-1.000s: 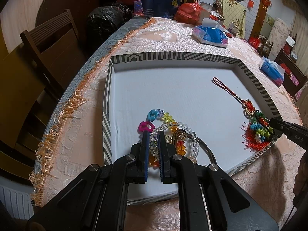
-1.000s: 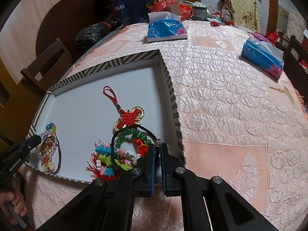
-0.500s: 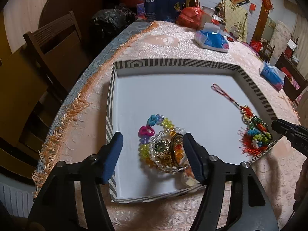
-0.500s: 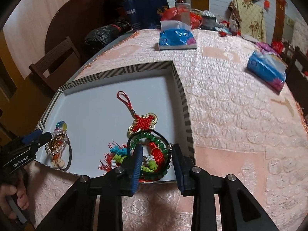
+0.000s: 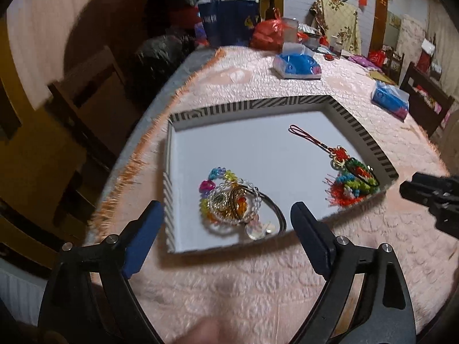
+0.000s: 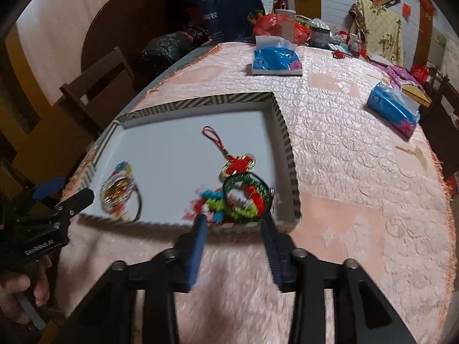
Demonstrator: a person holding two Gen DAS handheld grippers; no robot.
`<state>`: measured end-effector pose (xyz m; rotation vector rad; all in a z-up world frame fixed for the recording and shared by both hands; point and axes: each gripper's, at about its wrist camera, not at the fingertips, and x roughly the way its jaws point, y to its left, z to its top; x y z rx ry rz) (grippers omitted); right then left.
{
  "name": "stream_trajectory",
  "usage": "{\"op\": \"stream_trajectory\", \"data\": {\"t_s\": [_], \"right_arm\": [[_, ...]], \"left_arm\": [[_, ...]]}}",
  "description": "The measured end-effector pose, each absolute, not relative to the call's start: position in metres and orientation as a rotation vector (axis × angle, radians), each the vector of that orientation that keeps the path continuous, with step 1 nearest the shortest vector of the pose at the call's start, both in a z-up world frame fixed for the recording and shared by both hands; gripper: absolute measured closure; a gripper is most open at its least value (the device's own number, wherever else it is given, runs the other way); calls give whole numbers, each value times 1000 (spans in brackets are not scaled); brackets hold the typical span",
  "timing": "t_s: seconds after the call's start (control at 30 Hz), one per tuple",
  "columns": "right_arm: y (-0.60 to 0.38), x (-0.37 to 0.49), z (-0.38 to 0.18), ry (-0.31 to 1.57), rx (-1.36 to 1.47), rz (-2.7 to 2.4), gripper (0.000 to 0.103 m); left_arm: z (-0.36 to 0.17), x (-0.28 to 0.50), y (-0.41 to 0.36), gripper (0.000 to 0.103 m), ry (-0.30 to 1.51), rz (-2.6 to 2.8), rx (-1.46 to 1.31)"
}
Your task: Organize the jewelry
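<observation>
Now both hand-held grippers, left (image 5: 223,226) and right (image 6: 233,228), have just been opening and grasp nothing; the bracelets (image 5: 232,203) lie at the tray's (image 5: 252,106) seven o'clock, the tassel charm (image 6: 238,192) at five.

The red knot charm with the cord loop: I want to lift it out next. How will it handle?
The red knot charm likely hangs limp: thin cord loop, soft tassel. Probably light. It overlaps the green bead bracelet, so that may drag along.
</observation>
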<state>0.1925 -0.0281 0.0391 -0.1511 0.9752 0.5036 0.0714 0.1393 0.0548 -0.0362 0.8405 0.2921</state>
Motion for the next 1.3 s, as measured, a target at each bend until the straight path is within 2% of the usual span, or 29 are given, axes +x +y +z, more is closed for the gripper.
{"op": "stream_trajectory", "data": {"t_s": [0.3,0.47,0.9,1.3], "right_arm": [[-42,134,76,931,-214,546,62],[-52,106,92,880,-260,540,39],[-65,86,106,873,-251,529,38],[-63,90,108,882,-258,528,38]], "left_arm": [[66,32,109,13,893,297,-50],[79,16,89,13,896,265,-57],[111,2,78,13,868,255,-70],[106,7,81,13,874,255,-69]]}}
